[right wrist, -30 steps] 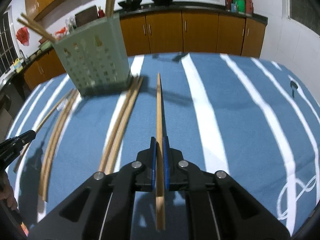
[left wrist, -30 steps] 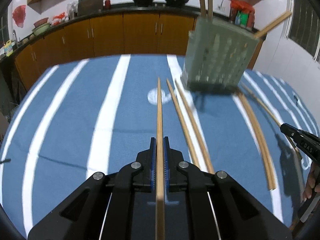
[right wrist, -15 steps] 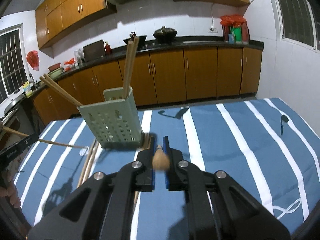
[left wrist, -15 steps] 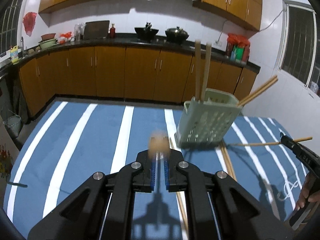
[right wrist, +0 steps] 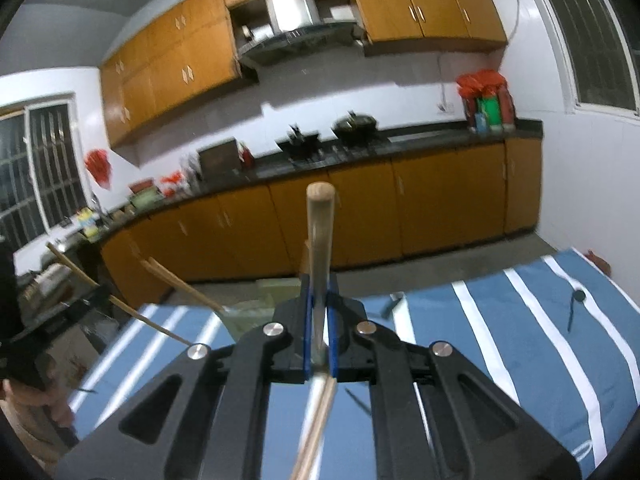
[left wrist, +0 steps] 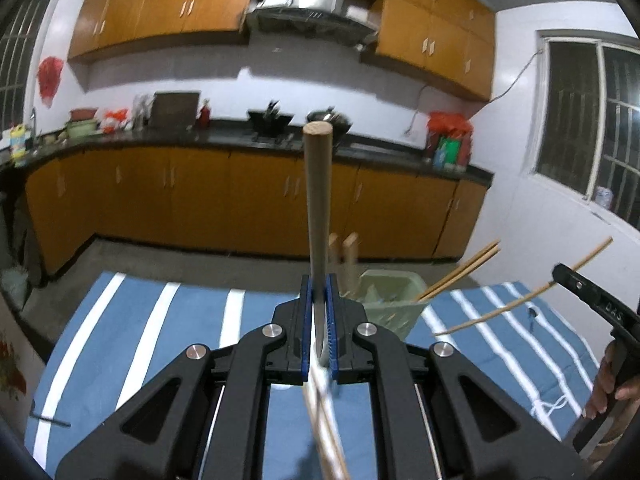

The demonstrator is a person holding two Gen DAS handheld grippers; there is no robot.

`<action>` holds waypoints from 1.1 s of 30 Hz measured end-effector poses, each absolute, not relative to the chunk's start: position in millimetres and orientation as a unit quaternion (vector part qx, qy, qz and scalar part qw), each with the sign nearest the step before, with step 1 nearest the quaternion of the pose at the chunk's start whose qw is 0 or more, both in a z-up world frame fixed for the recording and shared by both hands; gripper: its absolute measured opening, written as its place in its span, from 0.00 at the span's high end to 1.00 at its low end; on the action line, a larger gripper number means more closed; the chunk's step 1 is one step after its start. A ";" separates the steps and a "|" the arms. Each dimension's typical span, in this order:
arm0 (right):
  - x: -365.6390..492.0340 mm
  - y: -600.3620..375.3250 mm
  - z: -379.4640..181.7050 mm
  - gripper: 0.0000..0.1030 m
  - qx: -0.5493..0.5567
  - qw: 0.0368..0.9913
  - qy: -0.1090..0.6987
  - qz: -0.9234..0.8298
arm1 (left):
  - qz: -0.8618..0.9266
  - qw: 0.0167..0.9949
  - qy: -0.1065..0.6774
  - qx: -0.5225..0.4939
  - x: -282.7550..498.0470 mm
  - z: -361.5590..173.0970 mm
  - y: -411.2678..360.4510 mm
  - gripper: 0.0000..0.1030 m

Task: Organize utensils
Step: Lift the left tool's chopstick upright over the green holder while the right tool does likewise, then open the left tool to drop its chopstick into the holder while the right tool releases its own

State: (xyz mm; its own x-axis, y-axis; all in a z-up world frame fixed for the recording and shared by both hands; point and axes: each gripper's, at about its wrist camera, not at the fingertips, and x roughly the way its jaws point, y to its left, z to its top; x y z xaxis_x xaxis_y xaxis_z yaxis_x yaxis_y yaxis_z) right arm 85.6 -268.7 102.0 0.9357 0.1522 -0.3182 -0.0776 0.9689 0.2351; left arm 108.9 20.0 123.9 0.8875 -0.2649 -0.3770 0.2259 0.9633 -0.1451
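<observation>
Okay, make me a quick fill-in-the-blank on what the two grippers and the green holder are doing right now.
1. The left gripper is shut on one wooden ____.
2. The right gripper holds ____ chopstick.
3. The green holder stands on a blue cloth with ____ stripes.
4. Both held chopsticks are lifted ____ the cloth.

Missing words: chopstick; one; white; above

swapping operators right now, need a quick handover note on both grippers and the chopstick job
Left gripper: shut on a long wooden chopstick, raised above the blue striped tablecloth.
Right gripper: shut on a second wooden chopstick, also lifted.
Pale green perforated plastic holder stands on the cloth and already has several chopsticks in it.
Left: drop both held sticks into the holder. Loose sticks on the cloth are hidden now; check.
</observation>
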 end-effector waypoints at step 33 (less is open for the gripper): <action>162.4 -224.2 112.9 0.78 0.086 0.978 0.176 0.066 | -0.139 0.972 0.177 -0.068 167.5 118.9 -28.0 0.65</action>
